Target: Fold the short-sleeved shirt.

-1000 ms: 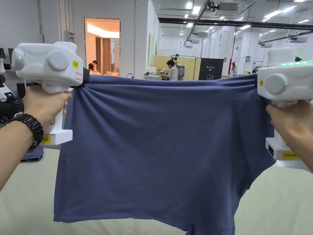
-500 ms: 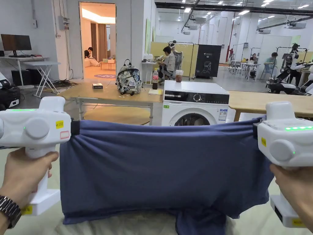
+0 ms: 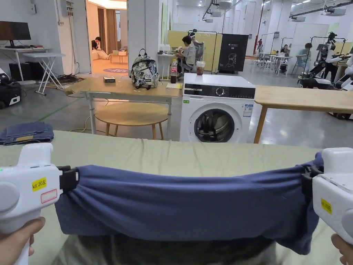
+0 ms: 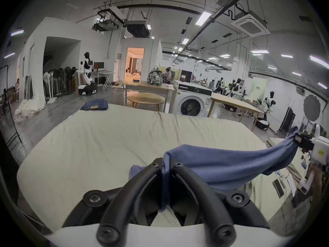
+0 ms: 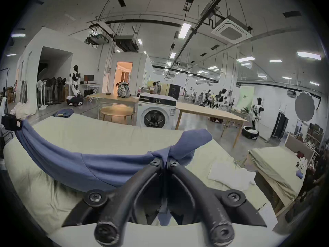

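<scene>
The blue shirt point(image 3: 186, 203) hangs stretched between both tools, low over the near edge of the pale green bed sheet point(image 3: 193, 155). It's approx. level, w/ its lower part drooping out of sight below.

The left gripper point(image 4: 164, 163) has its jaws pressed together on a bunched corner of the shirt. The right gripper point(image 5: 164, 160) is pinched the same way on the opposite corner, w/ a loose flap of cloth poking up past the jaw tips.

Risks, as I judge them: both grips are on gathered fabric, not a flat hem, so laying it down could leave creases or a skewed edge. If one side drops faster, the hanging part may fold under itself on the sheet. The folded jeans point(image 3: 26, 133) at the sheet's far left corner sit well apart from the shirt.
</scene>
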